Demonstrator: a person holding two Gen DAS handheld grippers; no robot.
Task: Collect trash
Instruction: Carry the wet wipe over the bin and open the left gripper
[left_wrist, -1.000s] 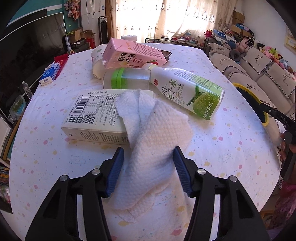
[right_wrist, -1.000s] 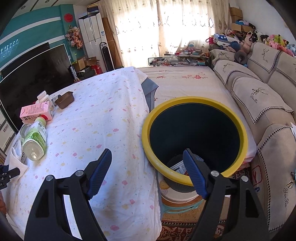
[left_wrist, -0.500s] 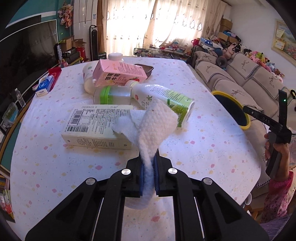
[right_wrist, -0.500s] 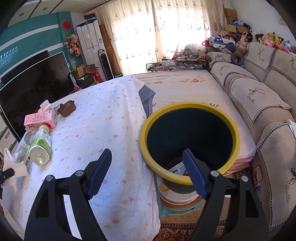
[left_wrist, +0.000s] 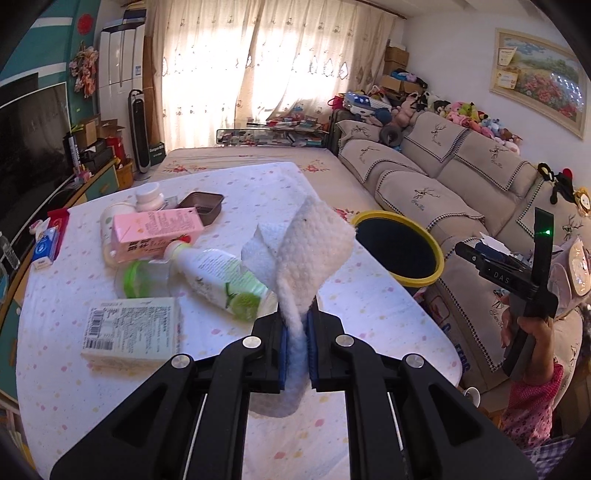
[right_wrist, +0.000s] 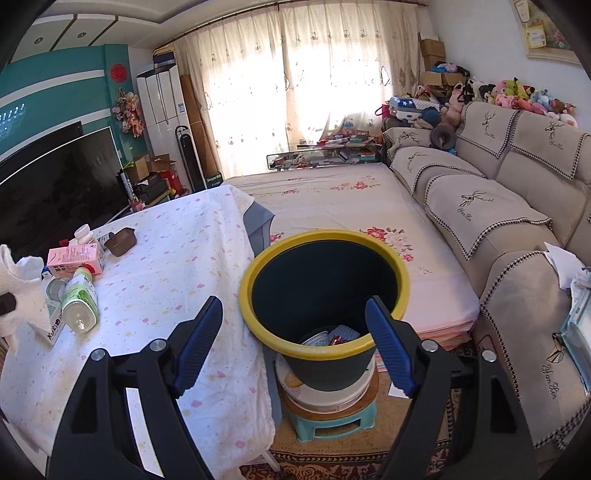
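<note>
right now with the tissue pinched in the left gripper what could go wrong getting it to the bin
The left gripper pinches only the twisted middle of the white tissue, so its loose ends could slip free or snag on the way. The green-label bottle lies just ahead and could get knocked and roll. The yellow-rimmed bin stands off the table edge on a small stool; a short drop may miss.

Bright daylight through the blown-out curtains (left_wrist: 258, 70), sharp focus, heavy fisheye bending and dark corners.
</note>
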